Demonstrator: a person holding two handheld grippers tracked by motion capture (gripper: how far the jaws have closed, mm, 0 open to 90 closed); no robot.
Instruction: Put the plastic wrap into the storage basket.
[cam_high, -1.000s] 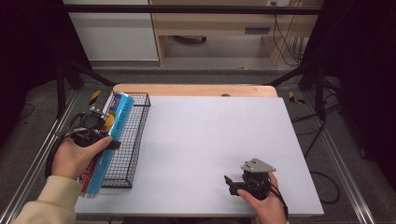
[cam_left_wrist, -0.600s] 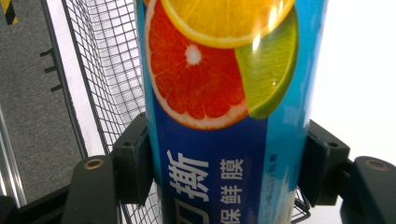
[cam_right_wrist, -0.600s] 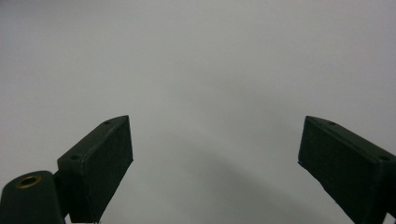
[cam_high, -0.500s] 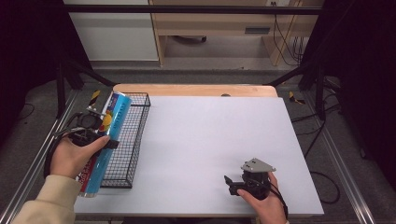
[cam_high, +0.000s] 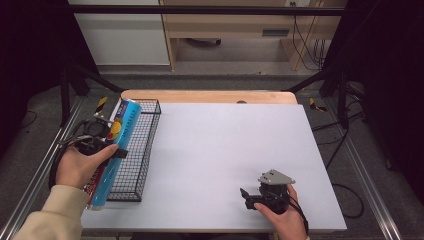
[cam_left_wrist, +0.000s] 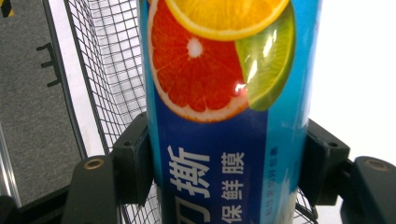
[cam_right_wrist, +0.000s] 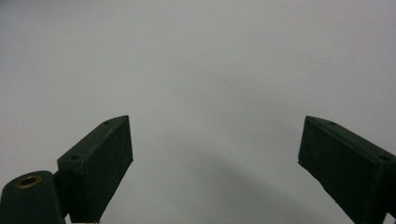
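Lifted slightly over the wire basket (cam_high: 131, 165), the blue tube (cam_high: 112, 150) stays clamped in the left hand-held gripper (cam_left_wrist: 224, 172); right hand-held gripper (cam_right_wrist: 215, 163) gapes.

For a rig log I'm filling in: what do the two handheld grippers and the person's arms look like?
Both grippers are black. The right gripper carries a grey three-cornered plate on top, with a black cable trailing by the wrist. The left gripper has looping black cables beside it. Its fingers are blocky black pads with small holes and brass-coloured eyelets behind. The left arm wears a cream sleeve.

Tube (cam_high: 114, 150) over basket's (cam_high: 142, 145) left side; right tongs (cam_high: 250, 196) on table (cam_high: 225, 140).
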